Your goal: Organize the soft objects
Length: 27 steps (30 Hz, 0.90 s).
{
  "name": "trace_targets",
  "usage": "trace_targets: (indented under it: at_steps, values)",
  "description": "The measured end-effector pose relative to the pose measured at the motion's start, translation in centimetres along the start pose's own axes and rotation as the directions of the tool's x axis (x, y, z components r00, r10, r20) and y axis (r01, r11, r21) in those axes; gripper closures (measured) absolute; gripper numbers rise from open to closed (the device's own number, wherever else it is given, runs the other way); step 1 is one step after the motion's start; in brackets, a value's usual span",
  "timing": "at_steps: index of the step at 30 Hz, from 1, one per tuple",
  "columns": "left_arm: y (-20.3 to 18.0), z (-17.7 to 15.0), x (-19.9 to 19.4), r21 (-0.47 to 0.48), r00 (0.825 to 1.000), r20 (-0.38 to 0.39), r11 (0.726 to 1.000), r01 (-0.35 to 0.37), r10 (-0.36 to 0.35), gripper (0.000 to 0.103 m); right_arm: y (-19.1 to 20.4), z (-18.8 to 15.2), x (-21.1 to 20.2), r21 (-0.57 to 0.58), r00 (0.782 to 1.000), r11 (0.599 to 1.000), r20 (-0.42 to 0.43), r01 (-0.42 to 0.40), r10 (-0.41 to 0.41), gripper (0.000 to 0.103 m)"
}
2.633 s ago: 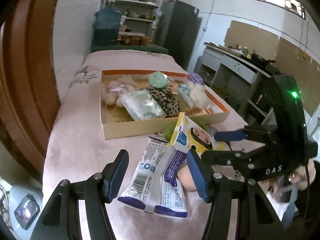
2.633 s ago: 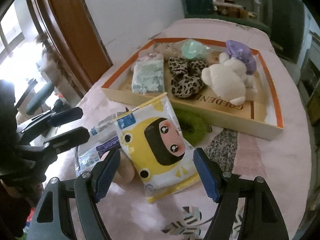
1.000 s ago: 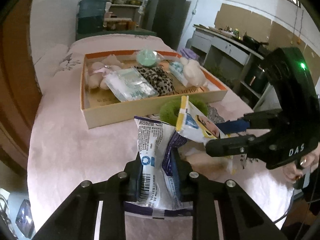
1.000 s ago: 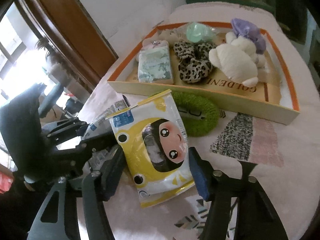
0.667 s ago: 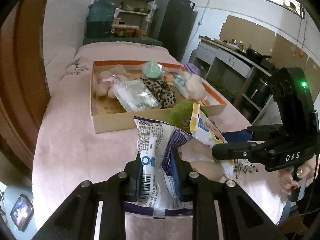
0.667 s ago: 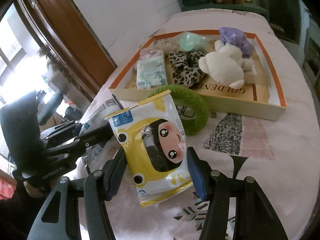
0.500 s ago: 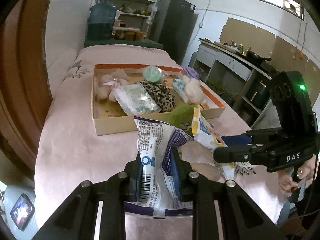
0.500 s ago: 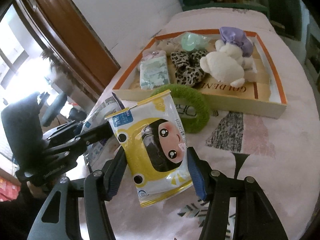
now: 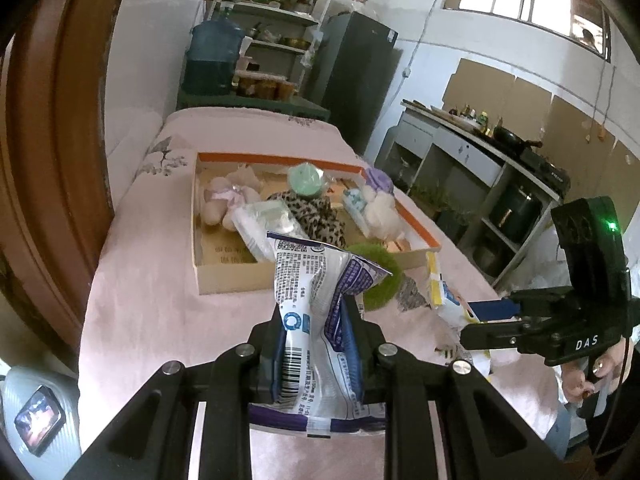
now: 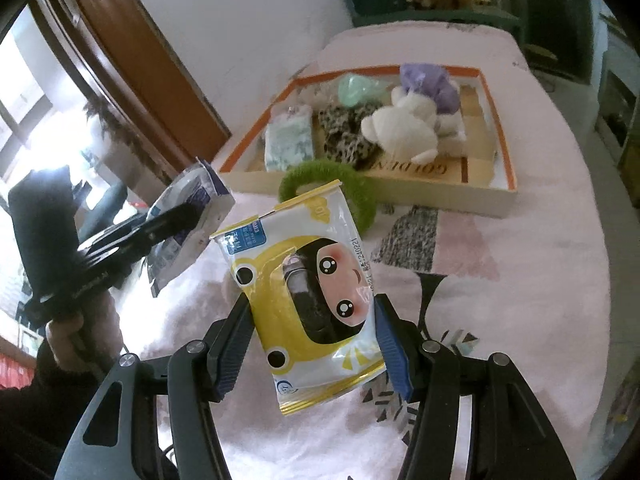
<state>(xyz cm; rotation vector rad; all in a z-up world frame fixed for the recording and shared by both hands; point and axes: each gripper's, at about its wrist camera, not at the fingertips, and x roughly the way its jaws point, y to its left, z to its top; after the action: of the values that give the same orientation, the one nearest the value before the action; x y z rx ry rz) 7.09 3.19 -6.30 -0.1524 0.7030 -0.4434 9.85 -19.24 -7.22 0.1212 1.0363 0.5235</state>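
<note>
My left gripper (image 9: 316, 344) is shut on a white, blue and purple tissue pack (image 9: 316, 320), held crumpled above the pink bedspread. My right gripper (image 10: 316, 336) is shut on a yellow wipes pack (image 10: 312, 292) with a cartoon face, lifted off the cloth. Each gripper shows in the other's view: the right gripper (image 9: 496, 316) at the right, the left gripper (image 10: 168, 220) with its tissue pack (image 10: 188, 216) at the left. A green fuzzy ring (image 10: 328, 184) lies against the front wall of the orange-rimmed box (image 10: 496, 128). The same box (image 9: 224, 276) holds several soft items.
In the box lie a leopard scrunchie (image 10: 344, 132), a white plush (image 10: 400, 132), a purple item (image 10: 428, 80), a mint round thing (image 10: 352, 88) and a pale tissue pack (image 10: 288, 144). A brown wooden headboard (image 9: 44, 128) runs along the left. A person's hand (image 10: 80, 344) holds the left gripper.
Both grippers closed on their packs and lifted them off the bedspread; the box now sits farther below and ahead. The green ring has come into plain view by the box.
</note>
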Motion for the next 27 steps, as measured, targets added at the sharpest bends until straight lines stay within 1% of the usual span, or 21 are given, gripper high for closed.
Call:
trace_targets:
  at_steps: [8,15,27]
  values:
    - [-0.7,2.1,-1.0,-0.030,0.998,0.060,0.999,-0.016,0.018,0.078,0.9,1.4,-1.8,-0.002,0.996,1.000,0.082,0.025,-0.025,0.042]
    - [-1.3,4.1,-1.1,-0.041,0.994,0.102,0.999,-0.036,0.040,0.078,1.5,3.3,-3.4,-0.013,0.986,0.998,0.158,0.060,-0.057,0.042]
    - [-2.3,7.9,0.1,-0.021,0.989,0.143,0.999,-0.045,0.047,0.078,1.3,7.1,-4.3,-0.022,0.973,0.995,0.213,0.099,-0.092,0.042]
